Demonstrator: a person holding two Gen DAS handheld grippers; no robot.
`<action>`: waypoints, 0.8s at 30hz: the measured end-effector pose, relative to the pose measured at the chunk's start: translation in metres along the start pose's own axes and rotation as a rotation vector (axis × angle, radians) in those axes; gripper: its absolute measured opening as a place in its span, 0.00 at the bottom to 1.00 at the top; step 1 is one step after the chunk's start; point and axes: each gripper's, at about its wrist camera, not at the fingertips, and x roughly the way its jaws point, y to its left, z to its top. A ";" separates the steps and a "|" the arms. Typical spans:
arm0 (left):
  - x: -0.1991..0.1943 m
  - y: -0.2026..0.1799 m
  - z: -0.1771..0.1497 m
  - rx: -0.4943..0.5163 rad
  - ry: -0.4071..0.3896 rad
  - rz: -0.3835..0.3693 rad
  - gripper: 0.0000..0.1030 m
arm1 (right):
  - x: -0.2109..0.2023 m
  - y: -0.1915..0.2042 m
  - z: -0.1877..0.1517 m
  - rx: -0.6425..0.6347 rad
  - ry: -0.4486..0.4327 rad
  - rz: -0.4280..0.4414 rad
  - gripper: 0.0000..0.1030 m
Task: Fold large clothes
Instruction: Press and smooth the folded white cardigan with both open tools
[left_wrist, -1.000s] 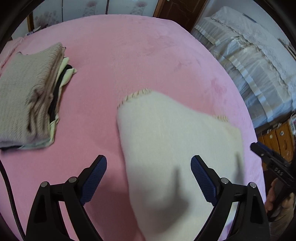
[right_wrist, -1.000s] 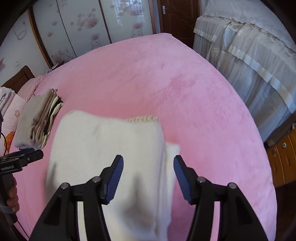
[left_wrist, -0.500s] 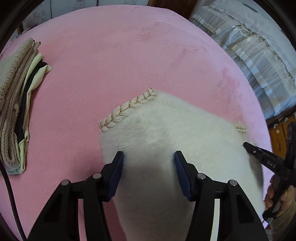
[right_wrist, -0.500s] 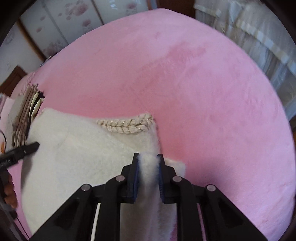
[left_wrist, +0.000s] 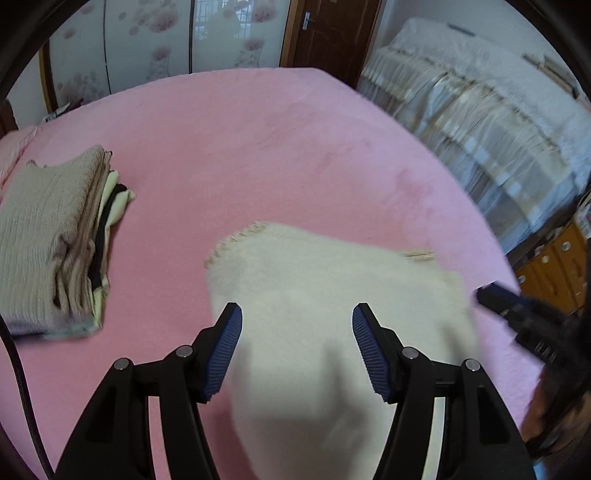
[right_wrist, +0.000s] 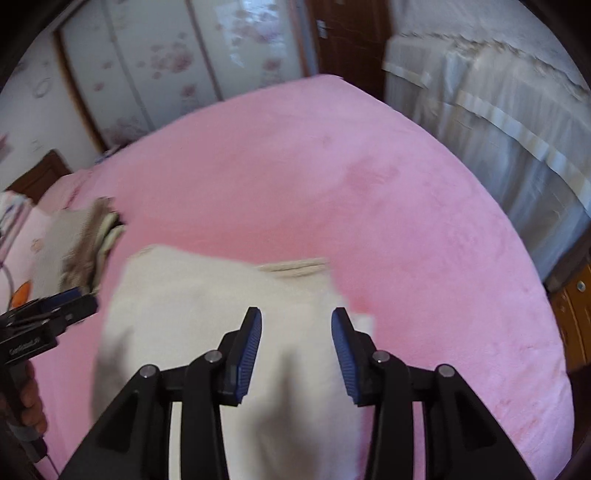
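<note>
A folded white fluffy garment (left_wrist: 332, 295) with braided trim lies on the pink bed (left_wrist: 258, 147). My left gripper (left_wrist: 297, 325) hovers above its near left part. The jaws are opening, and the cloth lies below them untouched by the pads. My right gripper (right_wrist: 295, 328) hangs over the garment (right_wrist: 203, 302) near its right edge. Its jaws are opening too and hold nothing. Each gripper shows in the other's view: the right gripper (left_wrist: 517, 314) at the garment's right side and the left gripper (right_wrist: 55, 306) at its left side.
A stack of folded clothes (left_wrist: 48, 240) topped by a beige knit sits at the bed's left. A second bed with a white lace cover (left_wrist: 498, 110) stands to the right, with a wooden cabinet (left_wrist: 554, 266) near it. Flowered sliding doors (right_wrist: 166, 74) close the far side.
Half a second ago both grippers were low on the garment, the right one pinching a fold. Now both have pulled back and up, with wider jaws, and the fold is released.
</note>
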 end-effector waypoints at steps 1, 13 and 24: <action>-0.006 -0.001 -0.008 -0.021 0.003 -0.019 0.59 | 0.000 0.012 -0.007 -0.016 0.005 0.013 0.38; -0.008 -0.015 -0.087 0.017 0.059 -0.006 0.40 | 0.009 -0.007 -0.078 -0.139 0.104 -0.160 0.27; -0.007 -0.012 -0.086 -0.025 0.050 0.019 0.40 | 0.007 -0.038 -0.078 -0.020 0.126 -0.182 0.34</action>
